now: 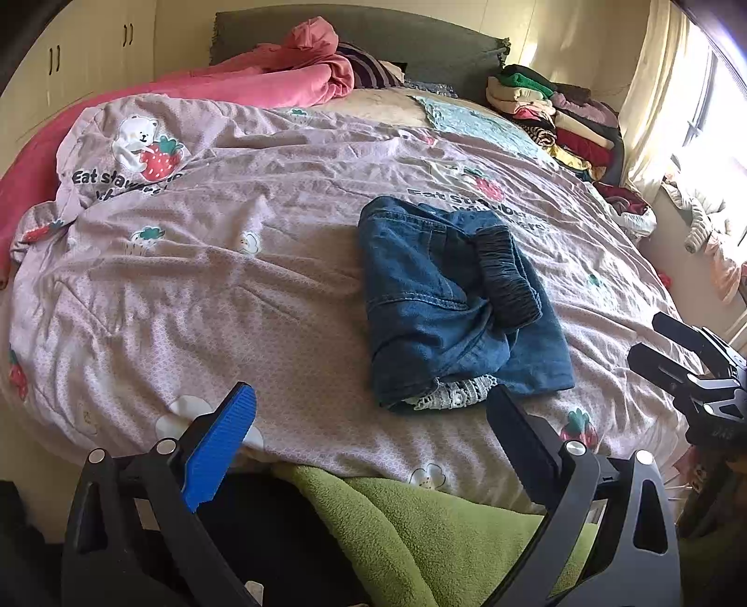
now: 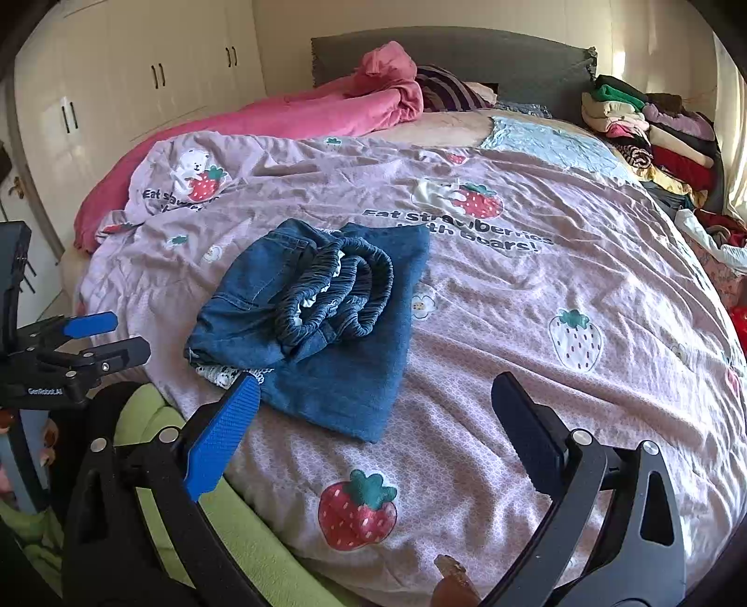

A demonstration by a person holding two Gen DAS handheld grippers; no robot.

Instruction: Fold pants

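- Where the pants (image 1: 448,299) are folded over on themselves, the legs are hidden inside the bundle, and only a scrap of pale lace (image 1: 455,397) is seen poking out at the near edge.
- What the lace belongs to cannot be told.
- The pants are blue denim, laid as a compact, roughly square stack on the duvet (image 1: 233,280), near the foot of the bed and between the two grippers.
- A dark, gathered elastic waistband (image 2: 336,299) is seen lying on top, bunched in loops rather than flat.
- The left gripper (image 1: 371,422) is held wide open just short of the pants' near edge, nothing between its fingers; one finger carries a blue pad (image 1: 219,453).
- The right gripper (image 2: 376,406) is likewise spread wide and empty, its blue-padded finger tip overlapping the near edge of the pants in the right wrist view; contact cannot be judged.
- A green fleece (image 1: 420,527) is seen below the duvet's edge, partly covered by the gripper frames.
- Farther off, a pink blanket (image 1: 261,84) is heaped toward the headboard (image 1: 373,37), and stacked clothes (image 1: 555,116) are piled at the far right corner.
- White cupboards (image 2: 140,84) are seen along the left wall.
- A brown object (image 2: 450,579) at the bottom of the right wrist view is cut off and cannot be identified.
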